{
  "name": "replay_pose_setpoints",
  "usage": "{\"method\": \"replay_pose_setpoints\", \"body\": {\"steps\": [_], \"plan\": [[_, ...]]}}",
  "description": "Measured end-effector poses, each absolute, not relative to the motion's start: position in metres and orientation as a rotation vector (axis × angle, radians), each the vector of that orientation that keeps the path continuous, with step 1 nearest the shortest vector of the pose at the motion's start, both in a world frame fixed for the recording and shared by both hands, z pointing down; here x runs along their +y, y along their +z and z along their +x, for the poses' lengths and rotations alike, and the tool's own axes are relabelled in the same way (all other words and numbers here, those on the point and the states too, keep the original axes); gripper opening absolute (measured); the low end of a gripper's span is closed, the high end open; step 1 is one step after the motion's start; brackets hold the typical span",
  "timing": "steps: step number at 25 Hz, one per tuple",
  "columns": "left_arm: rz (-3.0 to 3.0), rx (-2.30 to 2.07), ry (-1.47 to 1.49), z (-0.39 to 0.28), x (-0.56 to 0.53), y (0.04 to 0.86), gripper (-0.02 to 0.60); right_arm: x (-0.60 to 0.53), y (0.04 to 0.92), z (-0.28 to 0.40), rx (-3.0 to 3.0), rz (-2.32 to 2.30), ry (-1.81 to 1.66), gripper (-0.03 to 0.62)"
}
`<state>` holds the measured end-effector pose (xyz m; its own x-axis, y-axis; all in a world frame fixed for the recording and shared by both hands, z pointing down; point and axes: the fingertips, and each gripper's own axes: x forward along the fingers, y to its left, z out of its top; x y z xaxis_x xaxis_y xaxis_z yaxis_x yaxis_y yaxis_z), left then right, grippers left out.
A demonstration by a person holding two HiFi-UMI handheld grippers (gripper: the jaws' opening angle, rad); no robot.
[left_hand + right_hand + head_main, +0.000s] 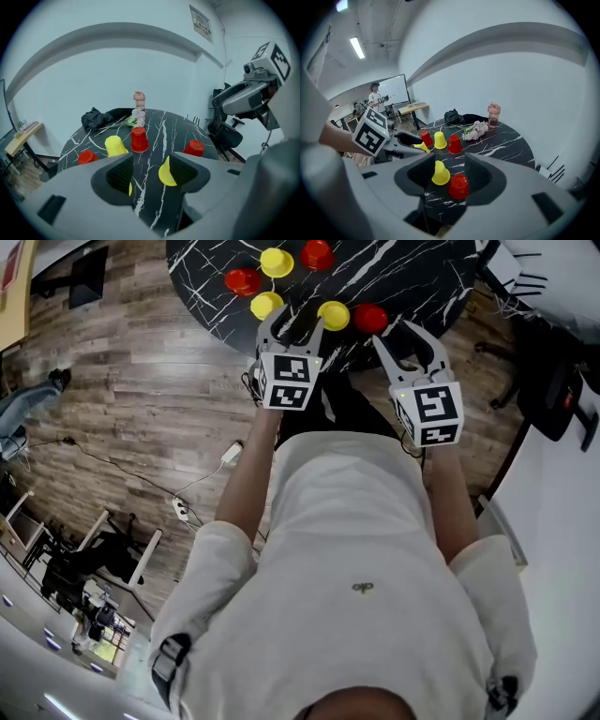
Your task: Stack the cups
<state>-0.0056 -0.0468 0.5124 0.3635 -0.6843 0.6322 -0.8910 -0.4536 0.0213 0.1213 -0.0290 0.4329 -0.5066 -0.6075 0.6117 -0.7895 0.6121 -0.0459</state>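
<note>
Six cups (334, 315) (upside down) stand beyond left gripper (292, 324) and right gripper (398, 335), jaws spread.

The worktop (412, 277) is black, veined with white like marble; three red cups (242, 280) and three yellow cups (277, 261) dot it; the left gripper (292, 326) and right gripper (397, 334) are pale grey, each cube patterned in black-and-white squares, the jaws dark inside; the floor (141, 362) shows grey-brown wood planks; the shirt (356, 549) is white; the flowers (476, 130) are pale pink.
</note>
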Motion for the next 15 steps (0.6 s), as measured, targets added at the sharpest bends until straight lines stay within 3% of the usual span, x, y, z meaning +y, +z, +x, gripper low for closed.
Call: {"method": "replay_pose_setpoints", "body": {"steps": [15], "plan": [[2.212,-1.432,0.812,-0.086,-0.049,0.52,0.227,-0.022,0.418,0.078,-2.247,1.162,0.429,0.199]]}}
